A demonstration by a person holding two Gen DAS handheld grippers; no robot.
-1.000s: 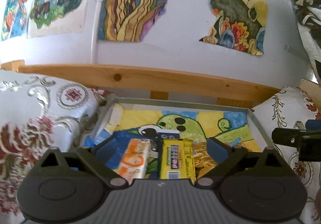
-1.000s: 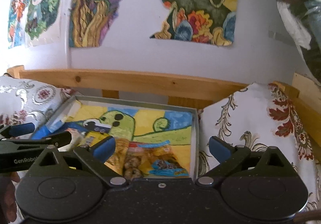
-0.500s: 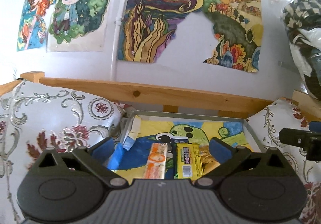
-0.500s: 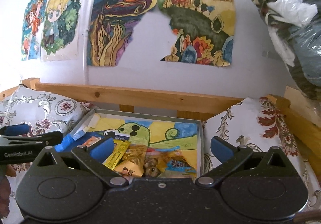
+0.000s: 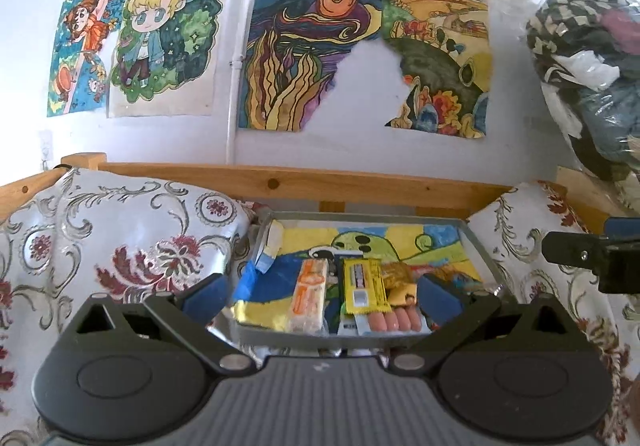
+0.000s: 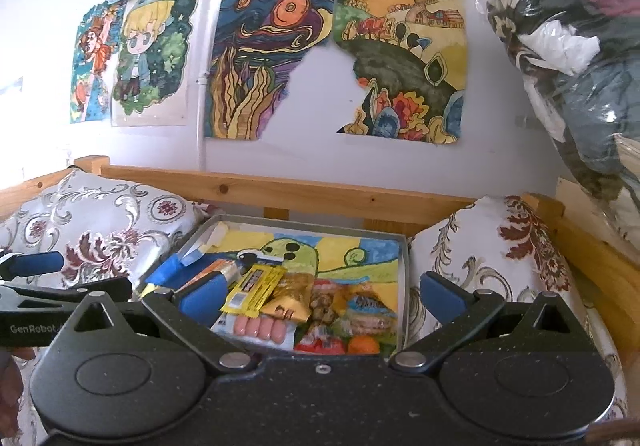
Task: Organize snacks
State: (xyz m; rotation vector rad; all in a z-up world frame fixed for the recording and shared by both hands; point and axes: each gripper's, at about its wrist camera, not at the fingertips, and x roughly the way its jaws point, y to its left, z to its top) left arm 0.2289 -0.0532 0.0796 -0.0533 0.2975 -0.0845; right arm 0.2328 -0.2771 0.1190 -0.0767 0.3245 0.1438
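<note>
Left wrist view: my left gripper (image 5: pixel 322 292) is spread wide and holds nothing. Its blue pads (image 5: pixel 206 296) sit just above the near edge of the gray tray (image 5: pixel 476 242). The right pad covers part of the snacks on that side, so I cannot tell what those are.

The tray lies on a flowery cushion (image 5: pixel 132 242), right in front of me. Inside it the snacks lie in a row. The orange and white packet (image 5: pixel 310 296) is long, and its long side points away from me toward the wall. The yellow packet (image 5: pixel 363 286) lies just beside it and points the same way. The pack of little sausages (image 5: pixel 394 320) lies at the near edge, with the yellow packet's end over it. The gold wrapper (image 5: pixel 396 278) is partly hidden.

Far right in this view I see a bit of my right gripper, cut off by the edge.

In the right wrist view, my right gripper (image 6: pixel 320 294) is wide apart too and grips nothing. The tray sits between its pads. Here the yellow packet (image 6: pixel 256 290) leans to the right. Near the front are a red thing (image 6: pixel 320 345) and an orange round thing (image 6: pixel 363 346), both partly hidden by my gripper. I cannot read any of the labels. Colorful drawings (image 6: pixel 264 58) hang on the wall behind.
</note>
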